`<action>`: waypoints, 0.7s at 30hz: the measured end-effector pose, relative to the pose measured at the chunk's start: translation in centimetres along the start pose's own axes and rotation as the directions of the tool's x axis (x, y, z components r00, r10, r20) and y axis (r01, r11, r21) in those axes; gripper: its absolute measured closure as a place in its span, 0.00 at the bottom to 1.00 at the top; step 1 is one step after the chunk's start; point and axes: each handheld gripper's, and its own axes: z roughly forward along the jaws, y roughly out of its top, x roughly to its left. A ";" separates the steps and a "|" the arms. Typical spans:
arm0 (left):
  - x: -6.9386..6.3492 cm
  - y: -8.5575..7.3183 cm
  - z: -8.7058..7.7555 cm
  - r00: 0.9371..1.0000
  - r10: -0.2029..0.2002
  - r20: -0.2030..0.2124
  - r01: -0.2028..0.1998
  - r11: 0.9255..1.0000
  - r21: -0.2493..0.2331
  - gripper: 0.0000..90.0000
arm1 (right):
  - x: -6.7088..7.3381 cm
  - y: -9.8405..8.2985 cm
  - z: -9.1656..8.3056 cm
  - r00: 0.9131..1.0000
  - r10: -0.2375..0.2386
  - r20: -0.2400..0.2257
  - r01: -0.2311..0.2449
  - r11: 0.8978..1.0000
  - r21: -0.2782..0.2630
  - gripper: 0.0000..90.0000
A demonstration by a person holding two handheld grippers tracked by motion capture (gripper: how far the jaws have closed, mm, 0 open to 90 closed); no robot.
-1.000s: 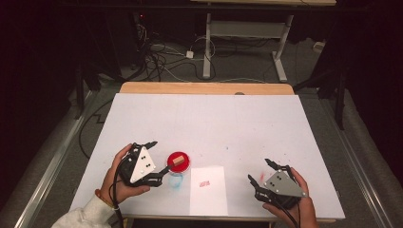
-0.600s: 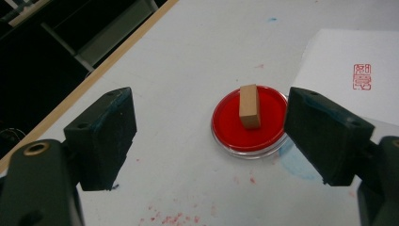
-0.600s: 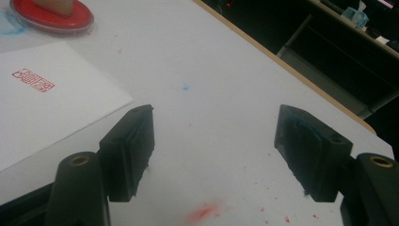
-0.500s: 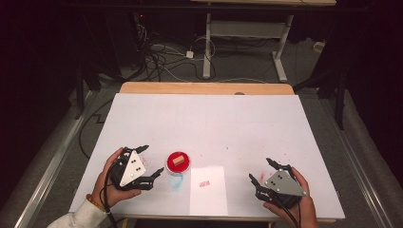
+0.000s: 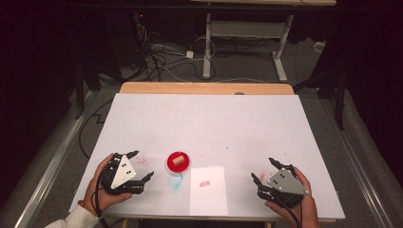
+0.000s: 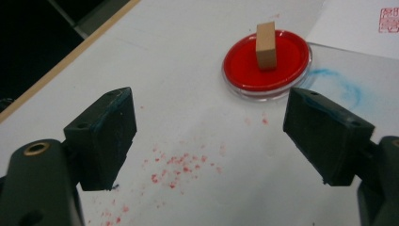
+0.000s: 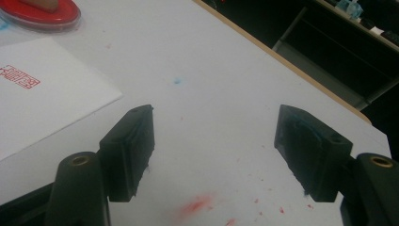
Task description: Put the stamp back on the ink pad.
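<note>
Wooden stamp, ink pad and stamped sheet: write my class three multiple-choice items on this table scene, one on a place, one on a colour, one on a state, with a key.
1. Where does the wooden stamp stand?
A. on the paper sheet
B. upright on the ink pad
C. between the left gripper's jaws

2. What colour is the ink pad?
A. red
B. blue
C. black

3. How do the jaws of the left gripper stand?
A. shut on the stamp
B. shut on nothing
C. open, holding nothing

Key: 1 B, the block stands on end in the round pad; 2 A, its surface is bright red; 3 C, bare table shows between the wide-apart jaws.
</note>
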 end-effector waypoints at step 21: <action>-1.3 -3.3 -0.5 0.999 -0.036 0.012 0.035 0.996 0.078 0.19 | -0.2 0.2 0.2 1.000 0.006 0.001 -0.006 1.000 -0.011 0.33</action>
